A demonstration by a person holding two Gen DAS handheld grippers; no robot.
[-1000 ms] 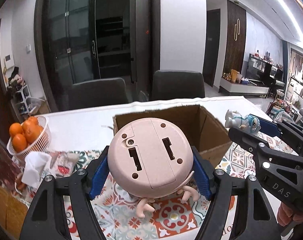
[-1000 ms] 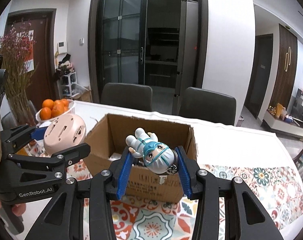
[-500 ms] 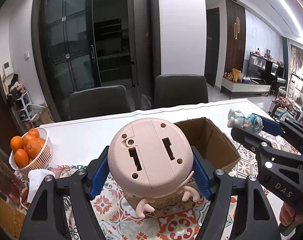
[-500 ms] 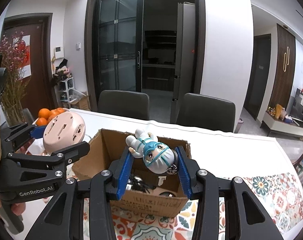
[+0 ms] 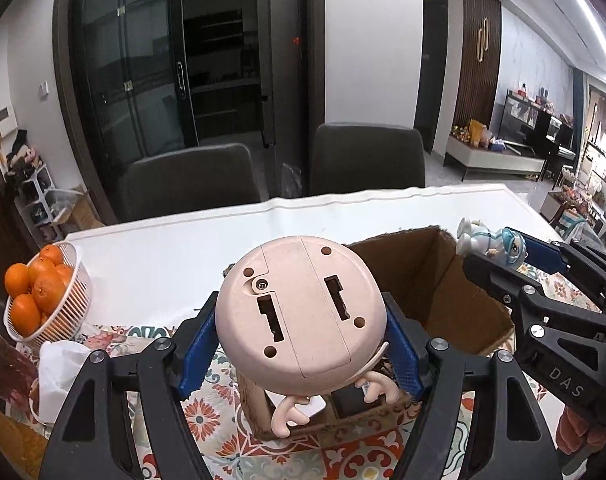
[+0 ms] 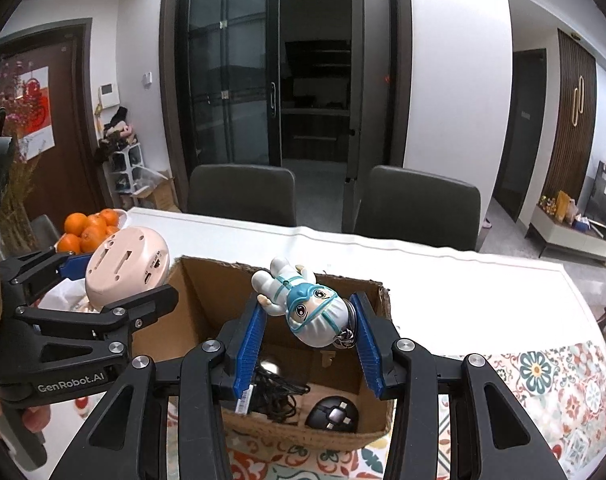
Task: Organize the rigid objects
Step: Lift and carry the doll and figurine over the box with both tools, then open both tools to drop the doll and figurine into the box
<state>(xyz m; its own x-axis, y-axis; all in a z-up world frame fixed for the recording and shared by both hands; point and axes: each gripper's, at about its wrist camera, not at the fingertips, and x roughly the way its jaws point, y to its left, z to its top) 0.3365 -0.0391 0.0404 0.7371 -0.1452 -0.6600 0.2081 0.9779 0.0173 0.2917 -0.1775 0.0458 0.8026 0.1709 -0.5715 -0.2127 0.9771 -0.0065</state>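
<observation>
Cardboard box [image 6: 287, 344] on the patterned desk [image 6: 559, 384], both toys held above it.
The left tool [image 5: 299, 336] clamps the pink round toy [image 5: 299, 316] over the box's near left edge; the right tool [image 6: 309, 328] grips the blue-and-white figurine [image 6: 303, 304] above its open top, where a black mouse [image 6: 332, 416] and cables [image 6: 279, 392] lie.

We see a white table [image 5: 231, 248] bearing a patterned cloth [image 6: 559, 384]; on the cloth sits an open cardboard box [image 6: 207, 304], and a white basket of oranges [image 5: 53, 300] stands at the cloth's left edge.
</observation>
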